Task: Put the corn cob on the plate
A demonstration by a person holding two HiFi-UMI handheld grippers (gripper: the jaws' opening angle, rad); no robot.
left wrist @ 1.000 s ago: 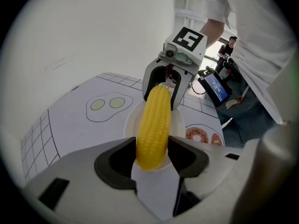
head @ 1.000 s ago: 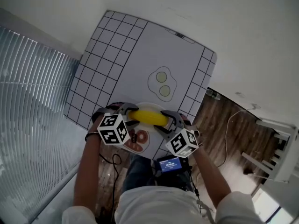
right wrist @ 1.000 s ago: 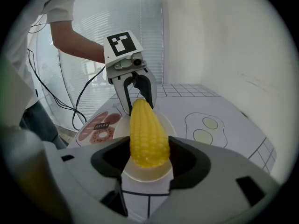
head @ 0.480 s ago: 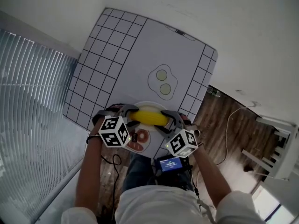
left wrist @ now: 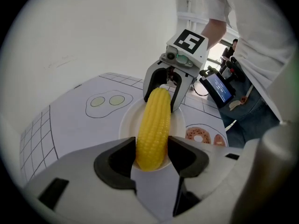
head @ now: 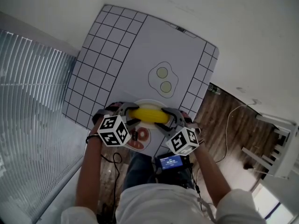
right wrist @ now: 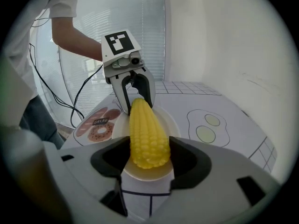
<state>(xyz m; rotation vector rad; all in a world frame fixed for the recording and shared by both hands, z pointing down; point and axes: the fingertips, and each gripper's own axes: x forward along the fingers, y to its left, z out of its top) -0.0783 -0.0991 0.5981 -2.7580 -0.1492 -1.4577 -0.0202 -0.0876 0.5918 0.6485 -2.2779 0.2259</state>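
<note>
Nothing has moved since before: left gripper (left wrist: 152, 156) and right gripper (right wrist: 149, 158) each clamp one corn cob (left wrist: 154, 120) end between their jaws, over the plate (left wrist: 127, 125).

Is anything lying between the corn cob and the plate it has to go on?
Nothing visible. The corn cob, gripped at its ends by the left gripper and right gripper, is directly over the plate, whose surface around it shows bare.

Plain test room, maybe office; printed grid mat (head: 140, 55); window blinds (head: 32, 101); wood floor (head: 210, 125); trailing cables (head: 227, 125)
</note>
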